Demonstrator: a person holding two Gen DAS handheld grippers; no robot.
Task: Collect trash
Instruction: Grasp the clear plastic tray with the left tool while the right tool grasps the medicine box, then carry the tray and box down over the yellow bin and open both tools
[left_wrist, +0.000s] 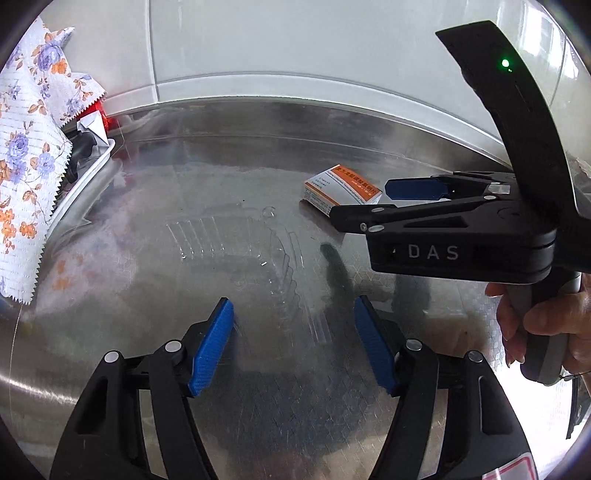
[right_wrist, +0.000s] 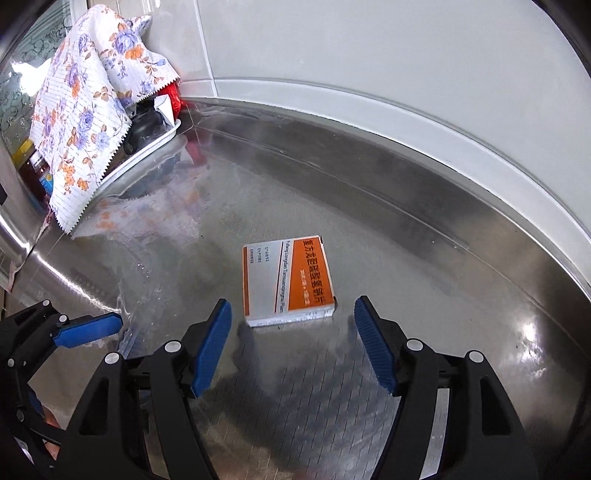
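At the steel counter's (right_wrist: 461, 295) far left corner, a floral-print white cloth (right_wrist: 85, 122) draped over a metal tray (right_wrist: 147, 151). The left gripper (left_wrist: 293, 343) hovered spread above a clear ribbed plastic container (left_wrist: 240, 247). Mid-counter lay the orange-and-white cardboard medicine box (right_wrist: 290, 282), just ahead of the right gripper (right_wrist: 293, 343), released, fingers apart.

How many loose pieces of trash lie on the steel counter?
2: an orange-and-white box just ahead of the right hand-held gripper, and a clear plastic tray ahead of the left hand-held gripper. More may hide under the floral cloth.
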